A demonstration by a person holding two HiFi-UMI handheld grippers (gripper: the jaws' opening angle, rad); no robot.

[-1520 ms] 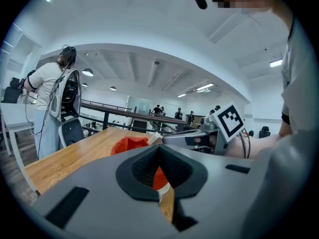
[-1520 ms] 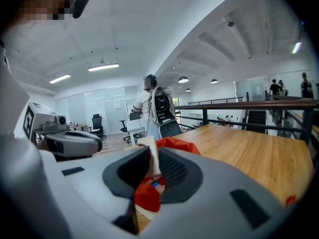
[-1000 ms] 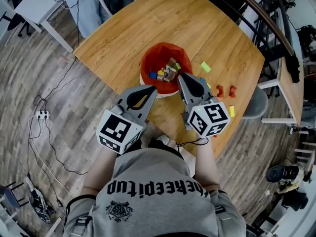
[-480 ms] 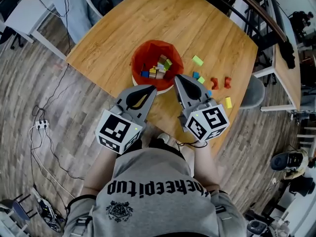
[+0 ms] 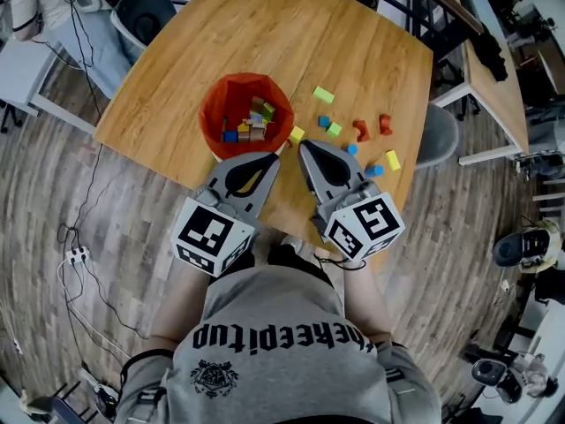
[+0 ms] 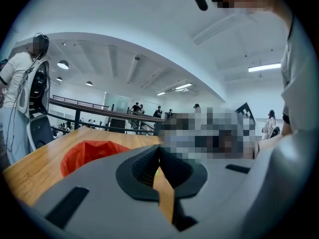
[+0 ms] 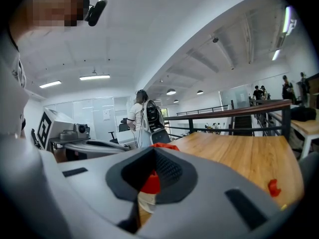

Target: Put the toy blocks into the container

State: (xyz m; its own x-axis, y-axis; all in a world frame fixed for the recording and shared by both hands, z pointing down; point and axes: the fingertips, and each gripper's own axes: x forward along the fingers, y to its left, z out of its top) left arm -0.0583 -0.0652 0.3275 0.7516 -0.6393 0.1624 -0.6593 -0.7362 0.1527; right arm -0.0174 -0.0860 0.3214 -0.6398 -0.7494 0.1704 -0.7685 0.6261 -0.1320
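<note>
**Both tongs shut and empty.** The left tongs (image 5: 272, 159) and right tongs (image 5: 305, 147) are closed on nothing. Just ahead of their tips, the round red-lined container (image 5: 214, 106) holds several small coloured toy blocks (image 5: 250, 126). About 9 loose coloured blocks (image 5: 335, 129) lie on the wooden desk (image 5: 265, 34), right of the right tongs. Risk: closed tips would likely shove a block toward the desk edge instead of gripping it.
</note>
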